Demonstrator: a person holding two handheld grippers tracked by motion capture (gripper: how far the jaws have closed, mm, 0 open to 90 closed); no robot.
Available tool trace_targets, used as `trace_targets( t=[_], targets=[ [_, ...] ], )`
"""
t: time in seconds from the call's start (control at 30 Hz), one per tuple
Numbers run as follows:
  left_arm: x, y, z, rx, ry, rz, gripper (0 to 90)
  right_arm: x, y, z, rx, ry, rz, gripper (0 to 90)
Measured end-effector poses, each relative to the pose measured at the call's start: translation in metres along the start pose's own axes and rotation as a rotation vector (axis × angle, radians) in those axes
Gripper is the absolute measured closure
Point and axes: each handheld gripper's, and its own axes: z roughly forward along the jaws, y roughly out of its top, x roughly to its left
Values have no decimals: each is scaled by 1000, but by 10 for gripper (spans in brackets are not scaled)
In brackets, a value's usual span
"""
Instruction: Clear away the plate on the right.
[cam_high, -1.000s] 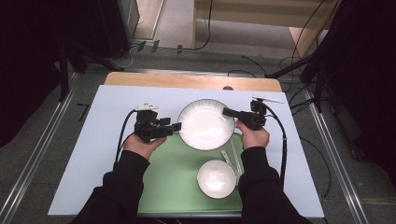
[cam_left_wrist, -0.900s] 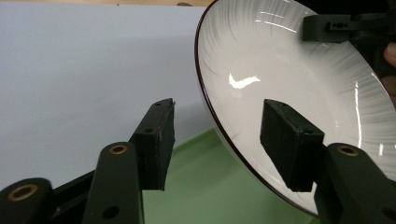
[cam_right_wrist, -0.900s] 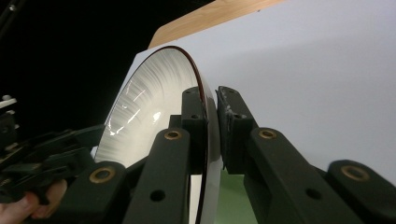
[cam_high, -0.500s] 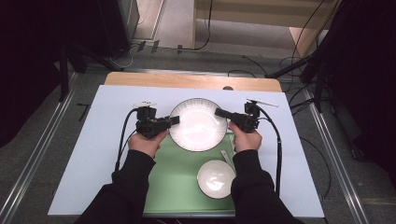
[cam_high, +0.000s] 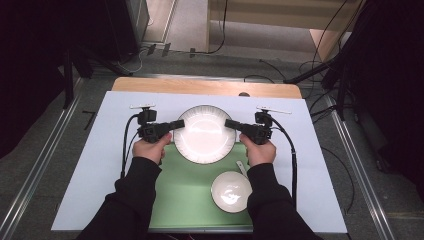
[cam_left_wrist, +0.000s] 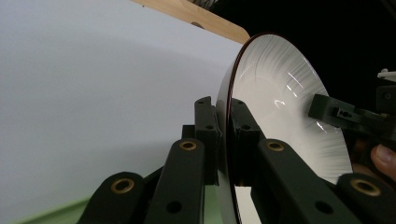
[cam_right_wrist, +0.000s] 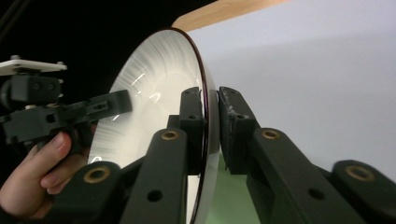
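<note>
- Dark room all round, with a white sheet (cam_high: 90, 170) over the wooden table (cam_high: 205, 87) and a green mat (cam_high: 185, 195) on the person's side.
- Main thing: the large round white plate with the thin dark rim (cam_high: 204, 133) sits half on the mat, half on the sheet, between the two tools.
- What's new: a second ago the left gripper (cam_high: 176, 124) was short of the plate, and its jaws have just been closing. Now it's clamped on the left rim (cam_left_wrist: 227, 121). The right gripper (cam_high: 231, 123) is pinching the right rim (cam_right_wrist: 205, 116), loosening a touch.
- So both edges look gripped, and I'd say it's ready to lift.
- Room to move: plenty of bare sheet behind and to both sides.
- Watch the small white bowl (cam_high: 231, 191) and the spoon (cam_high: 242, 168) near the right hand (cam_high: 261, 151).
</note>
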Motion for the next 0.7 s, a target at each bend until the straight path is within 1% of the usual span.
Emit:
trace_targets(
  t=[0.07,0.1,0.17,0.2,0.23,0.33,0.43,0.5,0.57,0.63,0.7],
  targets=[
    [3,1,-2,-3,-2,-22,856,0,2,0,-7,36,-7,733],
    [5,1,-2,4,0,-28,855,0,3,-1,-18,39,-21,727],
    [8,2,-4,10,6,-47,853,3,3,-5,-35,20,-58,714],
    [9,3,-5,12,14,-46,852,4,3,-6,-44,6,-79,678],
    [11,3,-6,13,16,-59,850,5,3,-7,-47,1,-86,653],
    [15,4,-8,22,20,-74,850,2,3,-11,-51,13,-94,614],
    [19,3,-12,29,41,-86,849,-2,4,-16,-64,11,-121,577],
    [22,2,-14,37,41,-97,849,-6,3,-21,-81,-8,-149,576],
    [24,1,-17,44,41,-95,849,-11,2,-26,-86,-23,-160,575],
    [26,1,-20,45,41,-96,847,-17,0,-32,-83,-47,-187,567],
    [28,1,-24,49,31,-97,846,-20,-2,-35,-82,-60,-198,561]
  ],
)
